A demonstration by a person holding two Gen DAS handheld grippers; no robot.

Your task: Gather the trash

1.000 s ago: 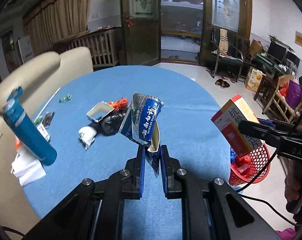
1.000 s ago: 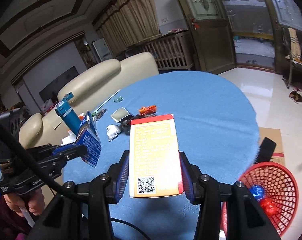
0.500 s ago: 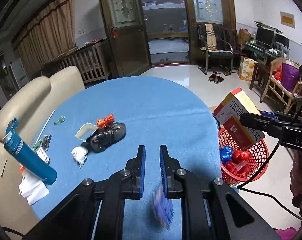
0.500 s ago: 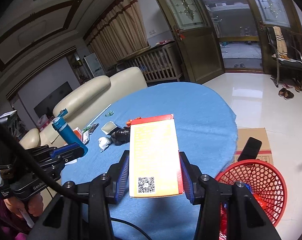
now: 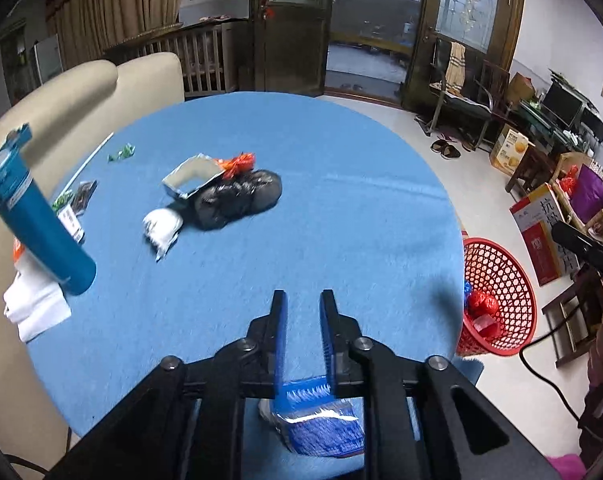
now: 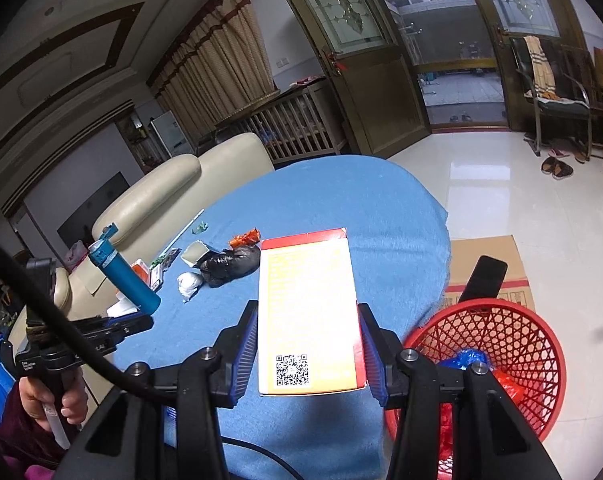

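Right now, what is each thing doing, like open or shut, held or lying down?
Left claw: opening, nothing between its tips.
Blue packet: lying on the table under the left claw, let go.
Right claw: shut on the box.
Box: held, closed.
Red basket: upright, with some trash inside.
Blue bottle: standing, lid on.
Black bag: crumpled, lying on the table.
Door: open.

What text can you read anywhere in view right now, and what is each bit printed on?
"抗": large character on the red and white box held in the jaws of the right gripper; the characters below it are cut off.
QR code and fine print on the box's yellow face: too small to read.
Print on the blue wrapper: blurred, unreadable.
Label on the blue bottle: blurred, unreadable.
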